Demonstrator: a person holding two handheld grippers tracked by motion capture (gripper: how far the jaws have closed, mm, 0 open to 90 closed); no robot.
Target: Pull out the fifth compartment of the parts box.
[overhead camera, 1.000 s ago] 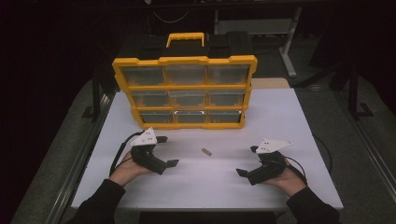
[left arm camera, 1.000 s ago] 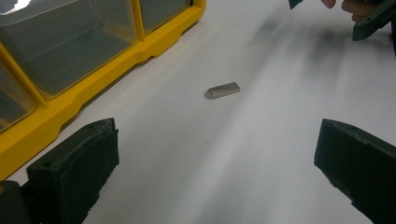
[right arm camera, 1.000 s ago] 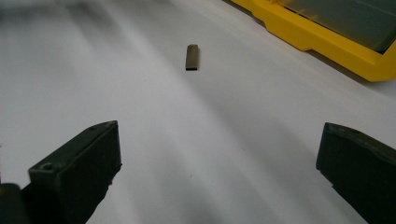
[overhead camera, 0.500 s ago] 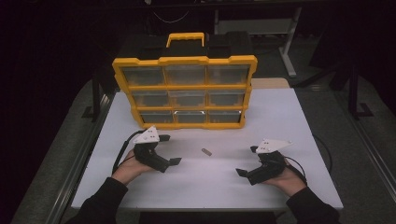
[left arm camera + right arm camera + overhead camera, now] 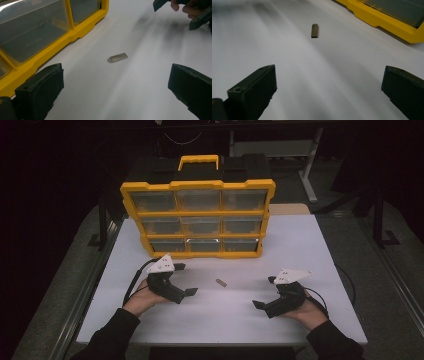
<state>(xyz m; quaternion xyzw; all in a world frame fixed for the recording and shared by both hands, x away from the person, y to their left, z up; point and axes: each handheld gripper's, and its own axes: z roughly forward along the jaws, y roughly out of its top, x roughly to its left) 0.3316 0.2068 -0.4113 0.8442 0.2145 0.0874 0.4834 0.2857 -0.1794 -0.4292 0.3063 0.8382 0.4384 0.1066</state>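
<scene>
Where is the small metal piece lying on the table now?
In the high view, the small metal piece lies on the white table, between the left gripper and the right gripper, just in front of the yellow organizer.

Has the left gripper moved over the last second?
Yes. The left gripper has edged right across the table, toward the small metal piece, and sits slightly closer to the yellow organizer case. The piece itself lies where it was.

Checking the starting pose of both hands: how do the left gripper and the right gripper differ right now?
The left gripper lies nearer the yellow organizer than the right gripper. The left gripper points right and slightly toward the organizer; the right gripper points left. The small metal piece lies between them, a little closer to the left gripper. Both are open, empty, and low over the white table.
</scene>
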